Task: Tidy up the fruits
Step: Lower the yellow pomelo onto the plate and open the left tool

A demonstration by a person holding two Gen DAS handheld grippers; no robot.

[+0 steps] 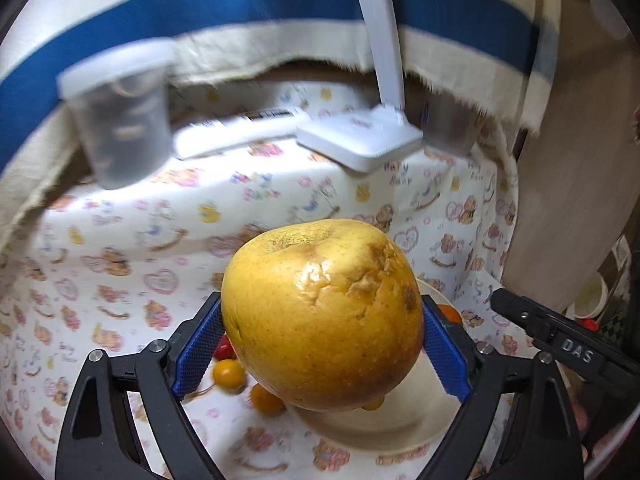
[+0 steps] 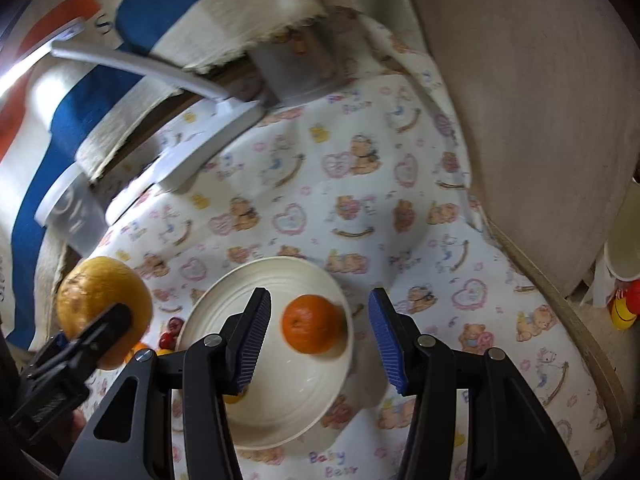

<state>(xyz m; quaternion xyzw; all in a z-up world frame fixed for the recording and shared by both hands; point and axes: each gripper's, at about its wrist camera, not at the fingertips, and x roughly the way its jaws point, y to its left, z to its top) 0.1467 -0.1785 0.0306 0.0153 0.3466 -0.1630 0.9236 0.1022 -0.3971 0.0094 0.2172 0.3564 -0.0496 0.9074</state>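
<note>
My left gripper (image 1: 322,332) is shut on a large yellow, bruised fruit (image 1: 322,314) and holds it above the table, over the cream plate's (image 1: 404,420) left edge. The fruit also shows at the left of the right wrist view (image 2: 96,288). My right gripper (image 2: 318,340) is open and empty above the cream plate (image 2: 296,408), which holds an orange (image 2: 310,324) and a small yellow fruit (image 2: 234,398). Small yellow cherry tomatoes (image 1: 229,374) and a red one (image 1: 223,347) lie on the cloth left of the plate.
A bear-print cloth (image 2: 360,208) covers the table. At the back stand a clear lidded container (image 1: 120,124), a white lamp base (image 1: 360,140) and a metal cup (image 1: 450,124). A beige cushion (image 2: 540,100) borders the right side.
</note>
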